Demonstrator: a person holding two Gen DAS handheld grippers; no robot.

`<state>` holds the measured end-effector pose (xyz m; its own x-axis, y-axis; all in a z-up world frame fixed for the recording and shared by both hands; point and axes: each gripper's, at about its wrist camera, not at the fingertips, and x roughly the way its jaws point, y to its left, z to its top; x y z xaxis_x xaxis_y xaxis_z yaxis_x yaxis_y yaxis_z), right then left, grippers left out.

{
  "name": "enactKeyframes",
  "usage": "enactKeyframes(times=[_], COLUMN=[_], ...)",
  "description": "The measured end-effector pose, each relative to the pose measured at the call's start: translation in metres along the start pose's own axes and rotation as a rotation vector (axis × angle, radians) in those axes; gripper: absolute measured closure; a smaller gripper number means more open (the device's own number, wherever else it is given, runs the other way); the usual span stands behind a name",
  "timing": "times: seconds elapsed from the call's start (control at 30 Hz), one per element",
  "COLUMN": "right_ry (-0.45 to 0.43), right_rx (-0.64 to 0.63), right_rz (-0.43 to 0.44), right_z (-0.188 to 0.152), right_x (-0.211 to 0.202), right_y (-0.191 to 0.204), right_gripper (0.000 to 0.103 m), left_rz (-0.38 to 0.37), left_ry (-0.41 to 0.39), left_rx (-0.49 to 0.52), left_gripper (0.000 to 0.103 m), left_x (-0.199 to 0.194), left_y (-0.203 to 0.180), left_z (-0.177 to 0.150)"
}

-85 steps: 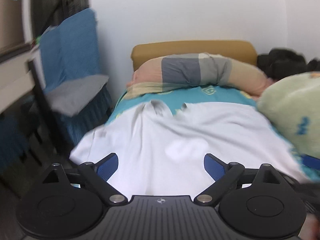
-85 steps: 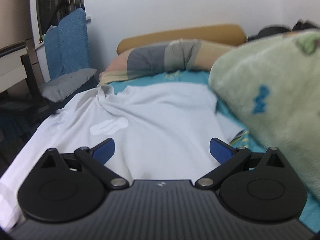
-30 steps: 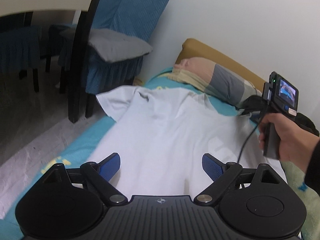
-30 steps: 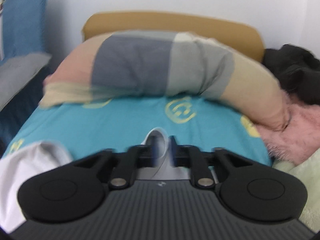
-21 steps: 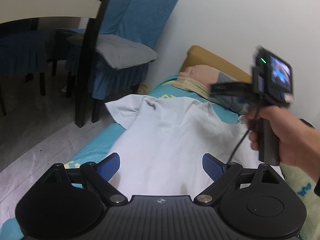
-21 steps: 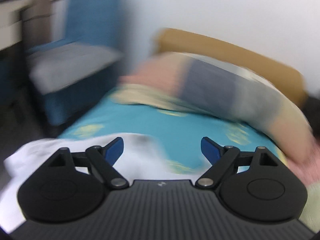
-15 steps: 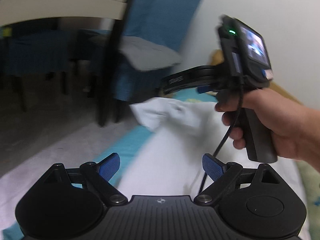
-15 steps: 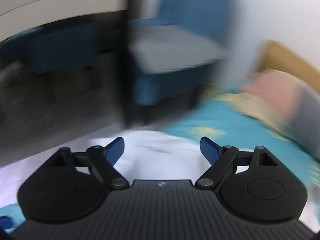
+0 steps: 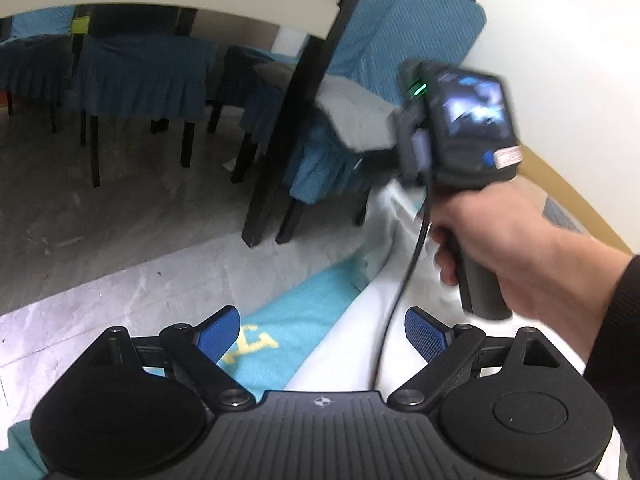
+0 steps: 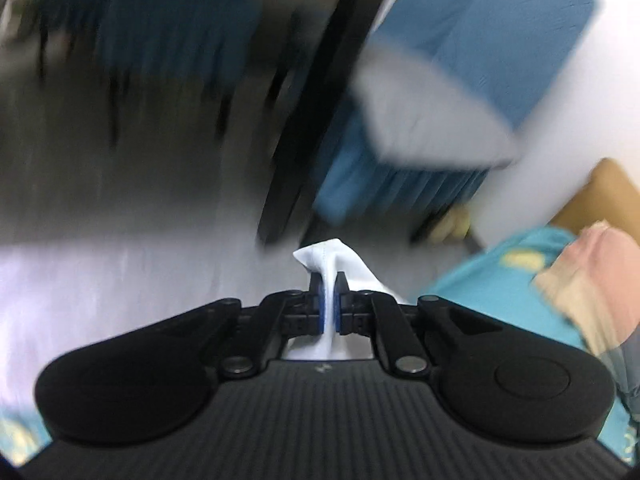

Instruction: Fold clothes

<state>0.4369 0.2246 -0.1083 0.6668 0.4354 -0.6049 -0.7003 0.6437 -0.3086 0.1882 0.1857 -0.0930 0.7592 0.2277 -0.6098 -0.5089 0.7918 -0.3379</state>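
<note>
A white T-shirt (image 9: 360,344) lies on the turquoise bed sheet (image 9: 288,320), its left edge running along the bedside. My left gripper (image 9: 322,330) is open and empty, low over that edge. The right gripper's body and screen, held in a hand (image 9: 500,236), show ahead of it over the shirt's far left sleeve. In the right wrist view my right gripper (image 10: 329,300) is shut on a bunched fold of the white T-shirt (image 10: 332,258), which sticks out past the blue pads (image 10: 316,300).
Blue-covered chairs (image 9: 400,52) with a grey cushion (image 9: 356,116) and a black table leg (image 9: 296,120) stand close beside the bed. A grey floor (image 9: 120,220) lies to the left. A striped pillow (image 10: 600,272) and tan headboard (image 10: 612,192) lie at the right.
My right gripper let go at the shirt's neck side, swung left across the shirt to its left sleeve and shut on the cloth. My left gripper turned left toward the bedside, staying open.
</note>
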Motion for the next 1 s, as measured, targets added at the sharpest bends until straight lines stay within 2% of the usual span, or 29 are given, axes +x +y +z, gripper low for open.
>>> enactKeyframes(times=[0.07, 0.13, 0.23, 0.3, 0.33, 0.37, 0.57, 0.77, 0.9, 1.0], right_ry=[-0.080, -0.103, -0.014, 0.014, 0.012, -0.008, -0.067, -0.099, -0.130, -0.161], right_rx=[0.091, 0.188, 0.272, 0.285, 0.283, 0.275, 0.279, 0.361, 0.491, 0.609], right_rz=[-0.052, -0.064, -0.012, 0.028, 0.038, 0.029, -0.040, -0.194, -0.245, -0.266], right_z=[0.017, 0.029, 0.030, 0.023, 0.018, 0.012, -0.023, -0.076, -0.118, -0.161], right_x=[-0.006, -0.003, 0.014, 0.018, 0.017, 0.012, -0.038, -0.132, -0.203, -0.258], right_y=[-0.017, -0.031, -0.039, -0.037, -0.035, -0.034, -0.054, -0.092, -0.107, -0.116], right_gripper=[0.096, 0.095, 0.091, 0.065, 0.032, 0.011, 0.011, 0.011, 0.011, 0.012], left_rz=[0.020, 0.030, 0.035, 0.040, 0.043, 0.044, -0.012, -0.170, -0.227, -0.289], left_ry=[-0.019, -0.025, -0.019, -0.008, -0.003, 0.002, 0.021, 0.053, 0.016, 0.035], left_rx=[-0.001, -0.009, -0.019, -0.023, -0.024, -0.026, -0.003, 0.130, 0.209, 0.237], left_gripper=[0.011, 0.011, 0.011, 0.011, 0.011, 0.011, 0.011, 0.011, 0.010, 0.010], left_x=[-0.003, -0.003, -0.002, 0.001, 0.002, 0.003, 0.000, -0.033, -0.065, -0.079], left_y=[0.001, 0.004, 0.008, 0.010, 0.011, 0.012, 0.011, -0.008, -0.023, -0.034], left_z=[0.002, 0.004, 0.008, 0.011, 0.013, 0.014, 0.015, 0.007, -0.009, -0.020])
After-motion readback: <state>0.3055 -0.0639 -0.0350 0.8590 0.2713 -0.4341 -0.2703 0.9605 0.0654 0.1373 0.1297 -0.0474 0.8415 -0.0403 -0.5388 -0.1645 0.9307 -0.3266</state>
